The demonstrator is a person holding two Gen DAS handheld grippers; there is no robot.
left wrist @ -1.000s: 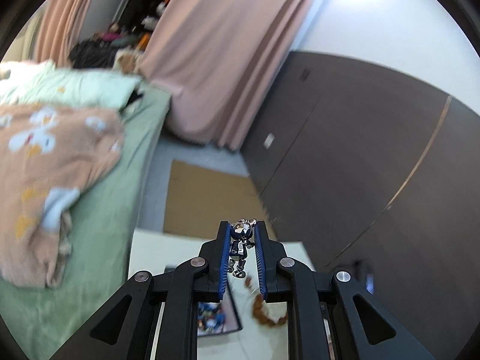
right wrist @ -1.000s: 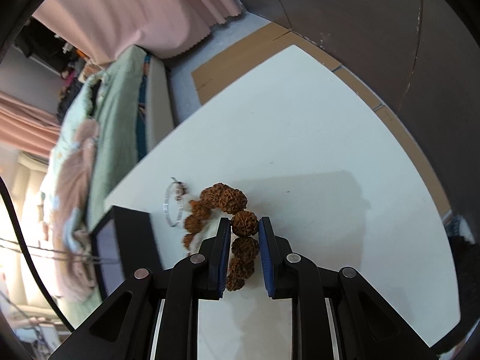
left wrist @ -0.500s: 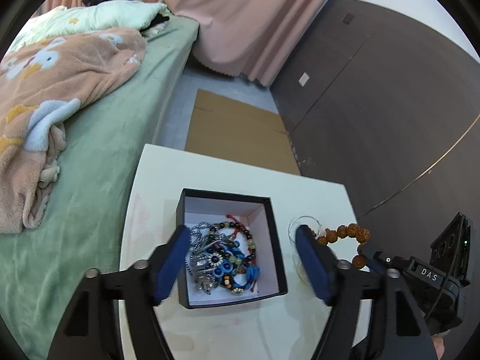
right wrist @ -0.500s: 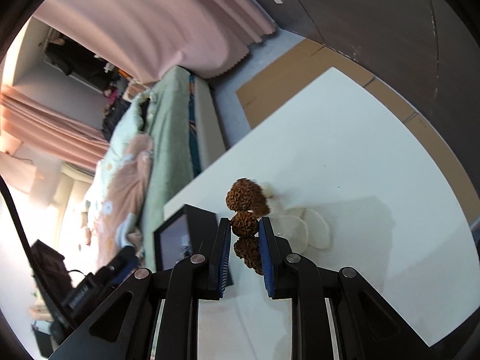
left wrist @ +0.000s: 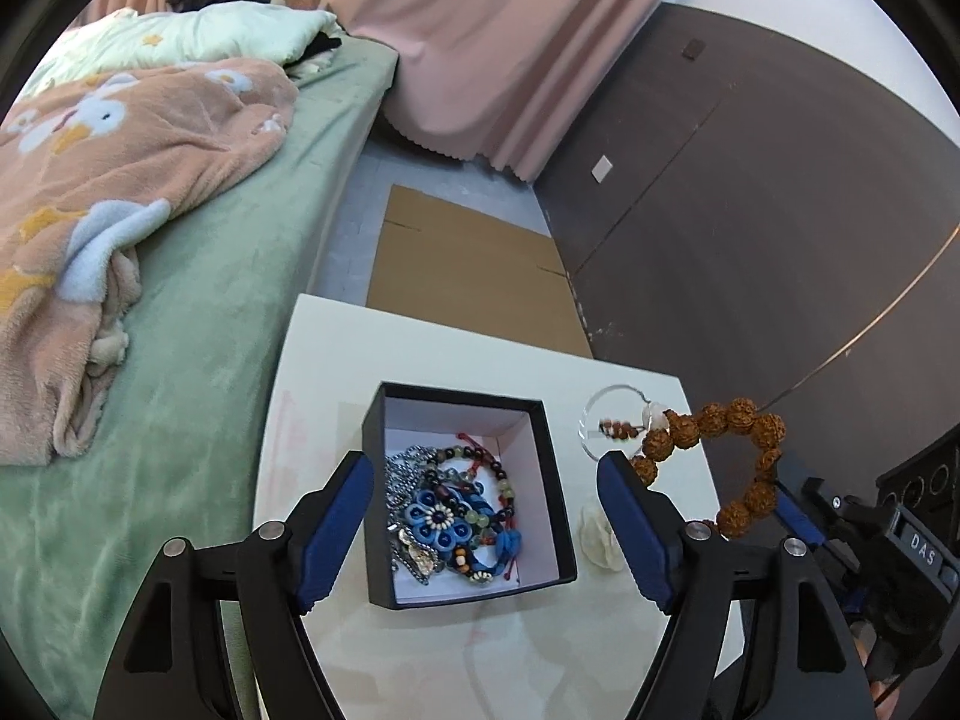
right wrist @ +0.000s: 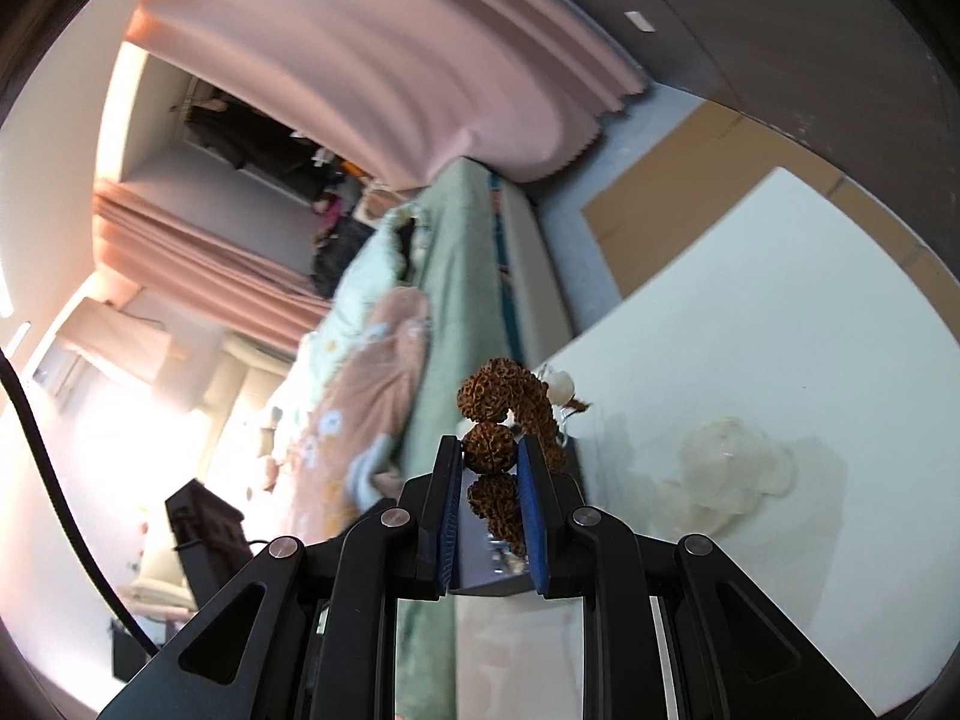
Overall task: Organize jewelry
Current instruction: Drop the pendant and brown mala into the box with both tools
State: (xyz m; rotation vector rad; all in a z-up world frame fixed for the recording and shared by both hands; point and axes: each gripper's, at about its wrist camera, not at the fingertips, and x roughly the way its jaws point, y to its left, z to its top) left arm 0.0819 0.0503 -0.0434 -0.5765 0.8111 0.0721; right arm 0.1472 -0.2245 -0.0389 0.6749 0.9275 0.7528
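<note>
Since a second earlier, when the left gripper (left wrist: 486, 525) pinched a silver charm piece between near-closed pads, its jaws had spread wide and emptied, and that piece was no longer between them. Its view had tipped down from the curtain to the white table (left wrist: 444, 354). Meanwhile the brown seed-bead bracelet (right wrist: 504, 414), which had lain partly on the tabletop, had been lifted clear of it by the right gripper (right wrist: 491, 461).

At this moment the left gripper hung above the black jewelry box (left wrist: 462, 492), its blue pads parted on either side of the box. Inside lay a tangle of pieces: a blue flower bracelet (left wrist: 441, 519), a silver chain (left wrist: 405, 468) along the left side, and a beaded strand with red cord (left wrist: 480, 462).

The right gripper's jaws were clamped on one bead of the bracelet, the rest of the loop hanging in the air. In the left view the bracelet (left wrist: 729, 450) hung over the table's right edge, right of the box. A clear ring-shaped bangle (left wrist: 612, 426) lay on the table just right of the box, and a pale shell-like flower piece (left wrist: 595, 537) lay nearer, beside the box's right wall. The green bed (left wrist: 198, 360) ran along the table's left side
</note>
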